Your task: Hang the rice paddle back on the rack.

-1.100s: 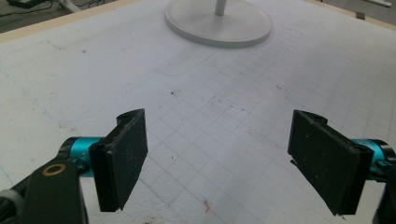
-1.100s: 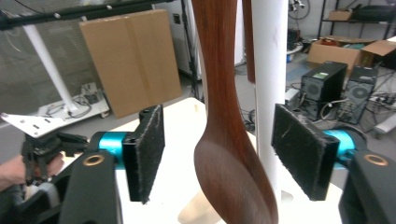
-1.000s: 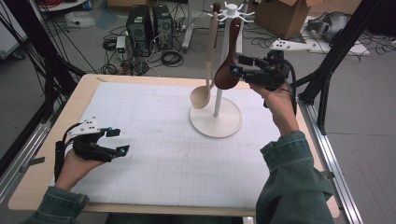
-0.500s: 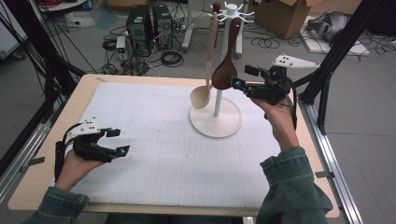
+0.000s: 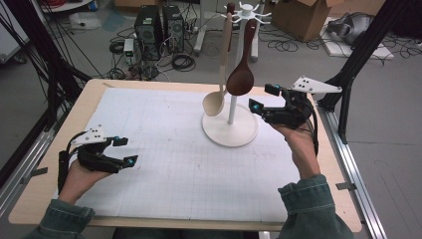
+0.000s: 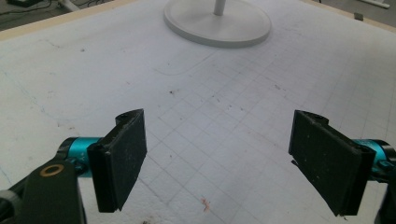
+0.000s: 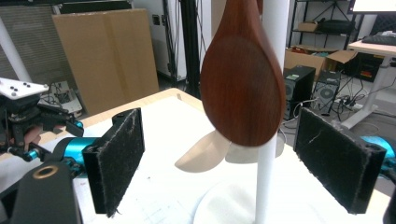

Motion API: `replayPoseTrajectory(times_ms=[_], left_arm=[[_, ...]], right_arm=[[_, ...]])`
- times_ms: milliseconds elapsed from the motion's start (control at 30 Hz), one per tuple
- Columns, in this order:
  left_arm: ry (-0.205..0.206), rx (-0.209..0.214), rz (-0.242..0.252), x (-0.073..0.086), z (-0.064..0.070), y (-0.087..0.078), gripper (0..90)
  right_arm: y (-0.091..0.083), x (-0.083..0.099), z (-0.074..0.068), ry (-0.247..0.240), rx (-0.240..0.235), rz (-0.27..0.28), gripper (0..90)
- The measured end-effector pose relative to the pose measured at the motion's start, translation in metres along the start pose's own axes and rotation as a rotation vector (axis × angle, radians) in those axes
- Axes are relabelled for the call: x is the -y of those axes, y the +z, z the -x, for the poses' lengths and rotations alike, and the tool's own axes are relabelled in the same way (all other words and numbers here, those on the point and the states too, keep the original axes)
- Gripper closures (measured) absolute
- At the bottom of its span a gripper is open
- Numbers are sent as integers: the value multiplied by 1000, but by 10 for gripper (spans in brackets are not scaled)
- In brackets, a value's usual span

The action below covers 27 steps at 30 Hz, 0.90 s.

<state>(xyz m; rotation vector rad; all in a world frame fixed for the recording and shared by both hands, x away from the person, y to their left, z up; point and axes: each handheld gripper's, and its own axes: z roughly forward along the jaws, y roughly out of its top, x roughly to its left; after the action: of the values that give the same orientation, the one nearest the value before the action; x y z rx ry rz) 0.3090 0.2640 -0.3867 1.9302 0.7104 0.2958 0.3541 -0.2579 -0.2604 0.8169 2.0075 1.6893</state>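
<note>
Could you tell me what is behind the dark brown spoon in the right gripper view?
Behind the dark spoon stand the white rack post and a pale wooden spoon. The spoon bowl covers part of both.

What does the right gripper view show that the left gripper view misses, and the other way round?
Right gripper view alone: the dark wooden spoon hanging close between its open jaws, the pale spoon behind it, the upper part of the white pole, and the left gripper farther off. Left gripper view alone: a broad stretch of gridded mat between its own open jaws. Both: the rack's round white base.
</note>
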Motion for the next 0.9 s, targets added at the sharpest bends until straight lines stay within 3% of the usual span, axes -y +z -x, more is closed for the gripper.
replayPoseTrajectory(times_ms=[500,800,900], left_arm=[[-2,5,0,1,-1,0,181],[-12,5,8,1,-1,0,139],[-15,8,5,2,-2,1,126]], right_arm=[[7,39,-10,16,-9,-71,113],[14,61,-15,29,13,-127,94],[18,69,-18,34,-4,-140,94]])
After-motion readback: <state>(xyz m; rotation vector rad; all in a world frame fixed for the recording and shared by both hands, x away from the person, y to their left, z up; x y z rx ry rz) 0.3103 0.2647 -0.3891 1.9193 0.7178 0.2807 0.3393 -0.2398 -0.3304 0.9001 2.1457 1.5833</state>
